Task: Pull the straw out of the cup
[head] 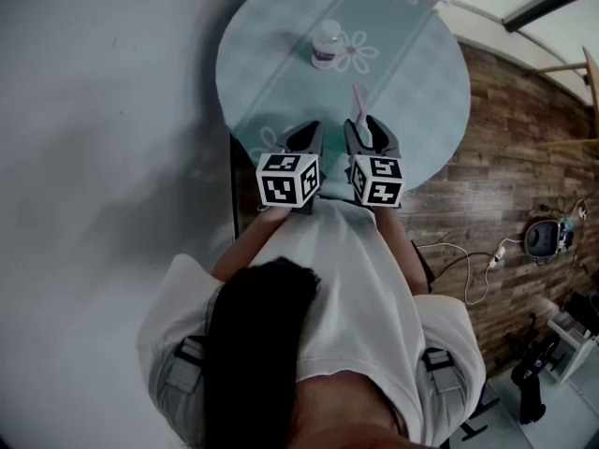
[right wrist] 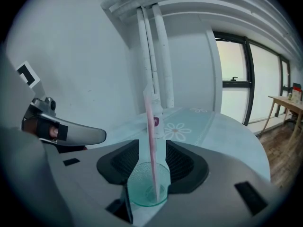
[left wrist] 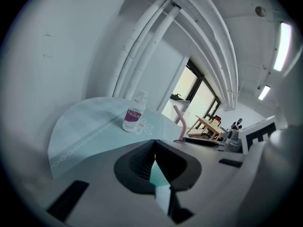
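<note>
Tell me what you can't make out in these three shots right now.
- Cup: hidden under the right tool in the head view and behind it in the left gripper view; only the straw shows there.
- Bottle label print: too small in every view.
- Items on the far desk: left gripper view, too small.

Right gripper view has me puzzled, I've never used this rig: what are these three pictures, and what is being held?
No robot arm here: a person holds a two-jaw gripper in each hand. The head view looks down from the person's head; each gripper view looks along that gripper's own jaws. The right gripper is closed on a clear cup with a pink straw standing in it. The left gripper is shut and empty. On the round table stands a small bottle.
</note>
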Demonstrator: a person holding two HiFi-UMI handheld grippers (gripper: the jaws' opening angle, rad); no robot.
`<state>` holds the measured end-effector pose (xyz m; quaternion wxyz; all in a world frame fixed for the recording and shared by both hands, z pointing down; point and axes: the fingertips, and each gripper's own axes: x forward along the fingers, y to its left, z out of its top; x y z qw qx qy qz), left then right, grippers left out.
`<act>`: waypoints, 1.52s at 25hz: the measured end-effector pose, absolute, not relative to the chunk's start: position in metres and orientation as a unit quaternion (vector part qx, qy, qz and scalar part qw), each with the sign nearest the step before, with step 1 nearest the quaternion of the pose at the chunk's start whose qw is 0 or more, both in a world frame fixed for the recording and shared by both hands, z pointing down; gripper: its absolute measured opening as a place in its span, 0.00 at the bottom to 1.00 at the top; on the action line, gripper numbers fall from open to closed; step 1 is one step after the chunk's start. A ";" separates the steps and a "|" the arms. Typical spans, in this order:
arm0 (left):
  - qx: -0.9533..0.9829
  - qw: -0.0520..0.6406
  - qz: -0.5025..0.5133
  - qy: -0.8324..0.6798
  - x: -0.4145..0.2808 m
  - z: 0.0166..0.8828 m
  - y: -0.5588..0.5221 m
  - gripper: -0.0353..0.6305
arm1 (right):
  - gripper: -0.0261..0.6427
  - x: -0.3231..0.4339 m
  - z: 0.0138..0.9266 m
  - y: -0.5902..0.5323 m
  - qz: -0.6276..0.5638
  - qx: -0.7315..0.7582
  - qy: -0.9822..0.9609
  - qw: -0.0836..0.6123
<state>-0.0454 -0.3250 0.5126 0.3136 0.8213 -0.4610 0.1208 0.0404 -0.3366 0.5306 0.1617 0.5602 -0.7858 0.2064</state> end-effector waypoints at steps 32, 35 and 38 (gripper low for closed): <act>0.819 0.322 0.112 -0.461 -0.049 0.513 -0.333 0.07 | 0.11 0.032 0.508 -0.341 0.160 0.565 -0.797 0.141; 0.820 0.322 0.110 -0.459 -0.049 0.513 -0.331 0.07 | 0.11 0.032 0.496 -0.340 0.156 0.563 -0.803 0.117; 0.823 0.322 0.110 -0.456 -0.045 0.512 -0.329 0.07 | 0.11 0.037 0.483 -0.337 0.147 0.567 -0.803 0.107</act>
